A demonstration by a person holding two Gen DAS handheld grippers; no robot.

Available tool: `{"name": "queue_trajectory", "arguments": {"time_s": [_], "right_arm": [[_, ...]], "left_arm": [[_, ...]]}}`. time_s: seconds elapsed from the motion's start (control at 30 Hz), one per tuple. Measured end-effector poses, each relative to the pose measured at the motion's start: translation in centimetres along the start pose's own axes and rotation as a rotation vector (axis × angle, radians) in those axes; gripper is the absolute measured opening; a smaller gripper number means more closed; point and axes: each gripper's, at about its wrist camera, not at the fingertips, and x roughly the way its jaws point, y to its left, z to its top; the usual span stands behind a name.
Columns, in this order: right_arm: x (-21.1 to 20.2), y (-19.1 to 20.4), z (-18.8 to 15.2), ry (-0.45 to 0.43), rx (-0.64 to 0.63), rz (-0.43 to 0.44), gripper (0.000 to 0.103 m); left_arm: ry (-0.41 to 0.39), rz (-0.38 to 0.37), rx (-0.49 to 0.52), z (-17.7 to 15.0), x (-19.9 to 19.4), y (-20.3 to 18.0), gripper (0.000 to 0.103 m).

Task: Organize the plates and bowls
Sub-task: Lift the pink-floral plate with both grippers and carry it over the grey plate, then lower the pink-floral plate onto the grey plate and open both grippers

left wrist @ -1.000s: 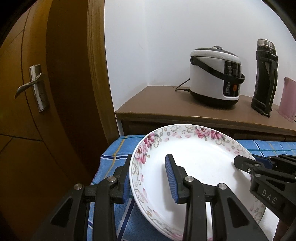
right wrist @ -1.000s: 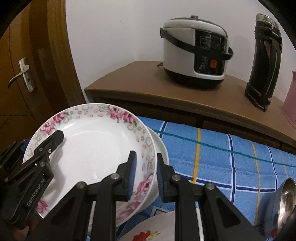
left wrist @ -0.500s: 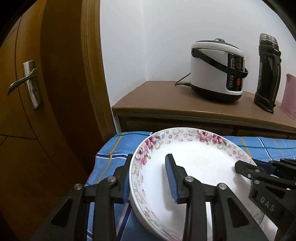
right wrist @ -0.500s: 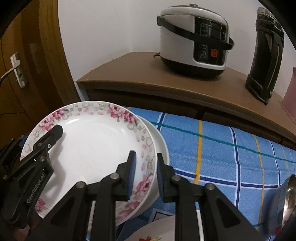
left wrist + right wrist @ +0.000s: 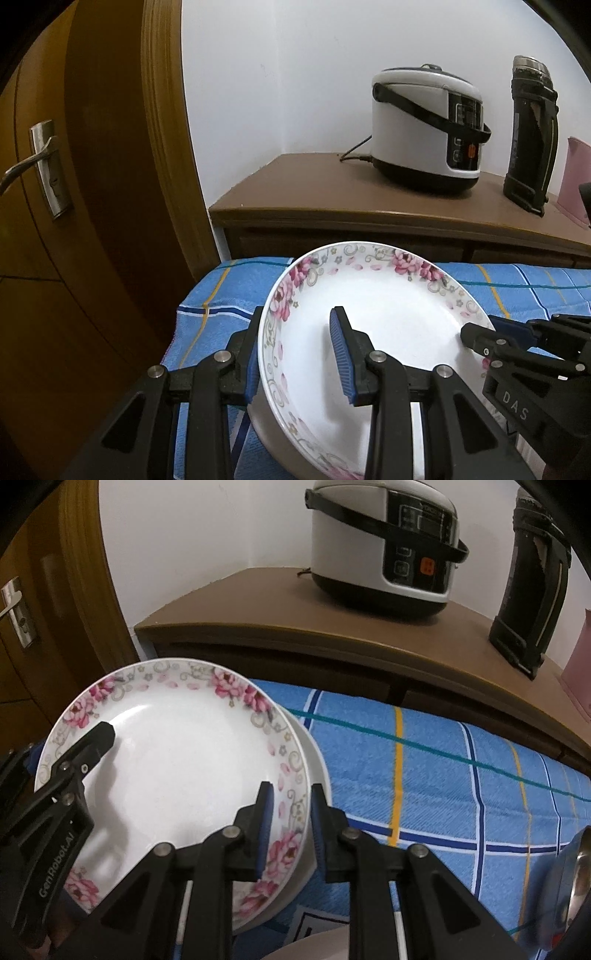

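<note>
We hold a flowered plate (image 5: 384, 332) between both tools, above a blue checked cloth (image 5: 424, 771) that covers the table. Our left gripper (image 5: 299, 354) straddles the plate's left edge: one blue-padded finger lies outside the rim, the other sits inside on the white centre, and the gap between them is wide, so we cannot tell whether the pads actually press the rim. Our right gripper (image 5: 288, 827) has the opposite edge, its two fingers drawn in close on either side of the pink-flowered rim, pinching it.

From the right wrist view the plate (image 5: 173, 775) sits over a plain white dish (image 5: 314, 775), whose edge peeks out along the right side (whether the two touch, we cannot say). A second white rim (image 5: 314, 949) shows at the very bottom of that view, and something shiny and metal (image 5: 576, 886) curves in at the far right, too cut off to name.

Behind the table stands a brown wooden cabinet (image 5: 332, 195). On it a white rice cooker (image 5: 424, 129) with a black handle and an orange button sits near the wall, its cord trailing behind. Right of it stands a tall black flask (image 5: 532, 136), and beyond that a pink thing (image 5: 576, 184), partly out of frame. To the left, a brown door (image 5: 74, 184) with a metal handle (image 5: 37, 158).
</note>
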Motion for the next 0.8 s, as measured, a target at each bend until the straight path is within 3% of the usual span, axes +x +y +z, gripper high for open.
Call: {"name": "queue_trajectory", "arguments": {"time_s": [0.8], "right_arm": [[1.3,0.5,0.3,0.004,-0.011,-0.028,0.020]], "left_arm": [[0.090,-0.038,-0.027,0.2,1.6,0.4,0.037]]}}
